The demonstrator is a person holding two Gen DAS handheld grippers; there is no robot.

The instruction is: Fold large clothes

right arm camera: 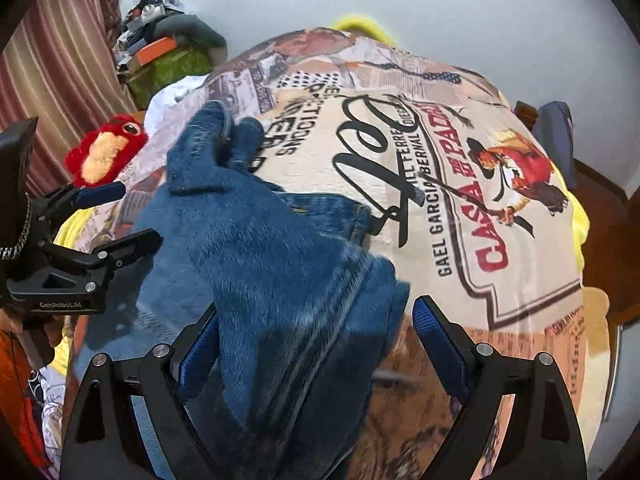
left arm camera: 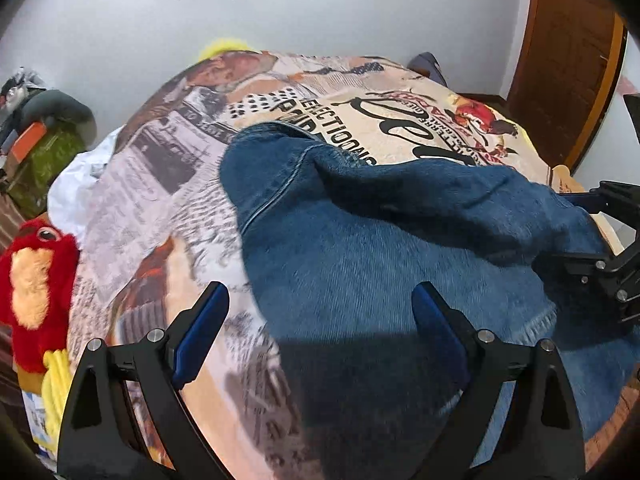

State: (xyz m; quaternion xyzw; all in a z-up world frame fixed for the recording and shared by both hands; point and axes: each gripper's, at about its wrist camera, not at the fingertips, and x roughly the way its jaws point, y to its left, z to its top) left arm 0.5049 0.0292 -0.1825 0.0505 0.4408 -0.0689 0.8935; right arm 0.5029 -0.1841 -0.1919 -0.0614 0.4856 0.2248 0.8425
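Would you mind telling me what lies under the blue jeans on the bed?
The jeans lie on a printed blanket with newspaper-style lettering and a cowboy picture. It shows all around the denim; the print directly beneath is covered. A yellow layer peeks out at the blanket's edge.

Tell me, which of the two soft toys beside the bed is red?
The red plush toy with the orange belly, by the bed's left edge. The yellow plush lies just below it.
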